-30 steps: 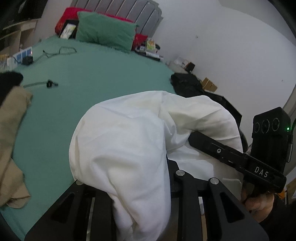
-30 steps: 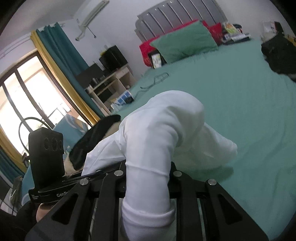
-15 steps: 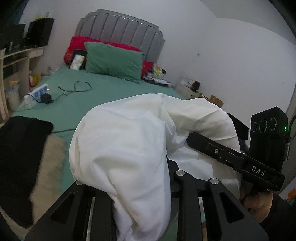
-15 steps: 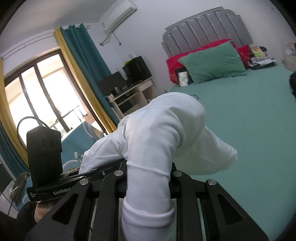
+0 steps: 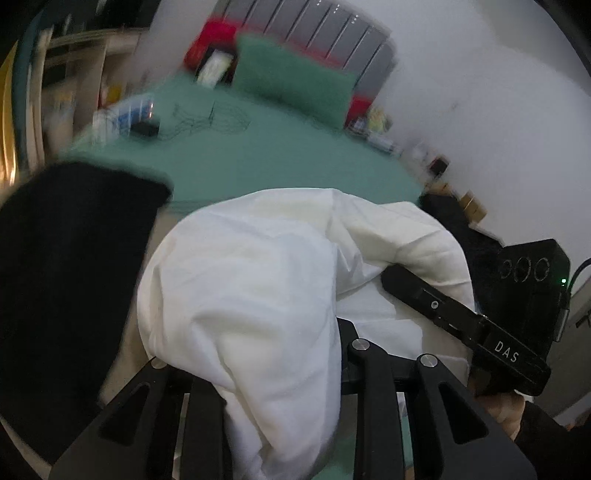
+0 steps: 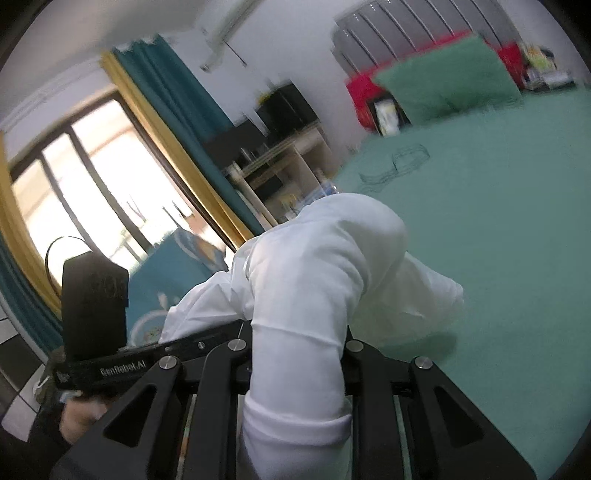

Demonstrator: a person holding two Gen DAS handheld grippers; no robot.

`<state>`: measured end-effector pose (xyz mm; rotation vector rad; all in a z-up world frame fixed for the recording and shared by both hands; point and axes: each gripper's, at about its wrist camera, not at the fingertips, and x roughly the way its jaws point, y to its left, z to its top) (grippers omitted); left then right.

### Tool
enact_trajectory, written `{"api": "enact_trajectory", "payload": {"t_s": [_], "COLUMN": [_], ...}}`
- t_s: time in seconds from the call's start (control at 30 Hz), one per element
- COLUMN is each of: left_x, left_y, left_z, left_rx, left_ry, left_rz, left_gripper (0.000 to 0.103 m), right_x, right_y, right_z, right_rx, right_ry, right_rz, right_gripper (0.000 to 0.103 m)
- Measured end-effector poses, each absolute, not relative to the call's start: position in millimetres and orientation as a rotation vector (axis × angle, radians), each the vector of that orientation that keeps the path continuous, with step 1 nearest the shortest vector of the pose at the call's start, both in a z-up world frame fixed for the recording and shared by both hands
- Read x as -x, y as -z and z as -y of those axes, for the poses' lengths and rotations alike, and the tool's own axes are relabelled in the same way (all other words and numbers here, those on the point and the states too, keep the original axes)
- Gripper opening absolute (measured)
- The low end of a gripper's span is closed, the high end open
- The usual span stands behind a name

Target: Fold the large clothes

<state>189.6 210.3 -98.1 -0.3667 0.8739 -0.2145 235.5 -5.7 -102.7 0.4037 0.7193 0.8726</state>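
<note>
Black garment (image 5: 70, 295) now nearer; white shirt (image 5: 251, 295) bunched, creased

Both grippers are matte black with silver screws at the finger pivots. The right gripper (image 5: 461, 321) reads "DAS" beside a green light; the left gripper (image 6: 122, 365) reads "GenRobot.AI". A dark sleeve (image 5: 546, 439) sits below the "DAS" marking.

Garment (image 5: 251, 295) over bed (image 5: 295, 162) foot; pillow (image 5: 291, 85) at headboard (image 5: 332, 33); desk (image 6: 280, 162) left of bed.
</note>
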Motion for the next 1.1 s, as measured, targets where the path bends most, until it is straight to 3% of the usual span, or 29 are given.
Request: {"api": "enact_trajectory", "payload": {"t_s": [0.2,0.3,0.43,0.63,1.1], "left_x": [-206.3,-204.9,-204.7,-183.1,-144.7], "left_y": [187.4,191.0,195.2,168.9,76.6], "left_z": [-207.4,-200.0,-199.5,-200.4,-203.1], "left_rx": [0.444,0.395,0.367,0.293,0.299], "left_ry": [0.176,0.18,0.168,0.099,-0.032], "left_rz": [-1.115,-1.13,-1.145,-1.129,-0.792], "left_gripper": [0.034,0.041,0.046,0.046,0.046], "right_x": [-249.6,-247.0,-244.4,-240.5,-220.4], "right_y": [200.7,226.2,219.2,203.5,161.4], "right_z": [19.1,36.2,43.5,43.8,55.7], "right_rx": [-0.458,-0.513,-0.478,-0.406,-0.181], "right_ry": [-0.777,-0.75,-0.749,-0.715,-0.56], "right_rz": [-0.992,-1.057,-1.064,-1.095,-1.014], "right_gripper": [0.023,0.029,0.034,0.043,0.045]}}
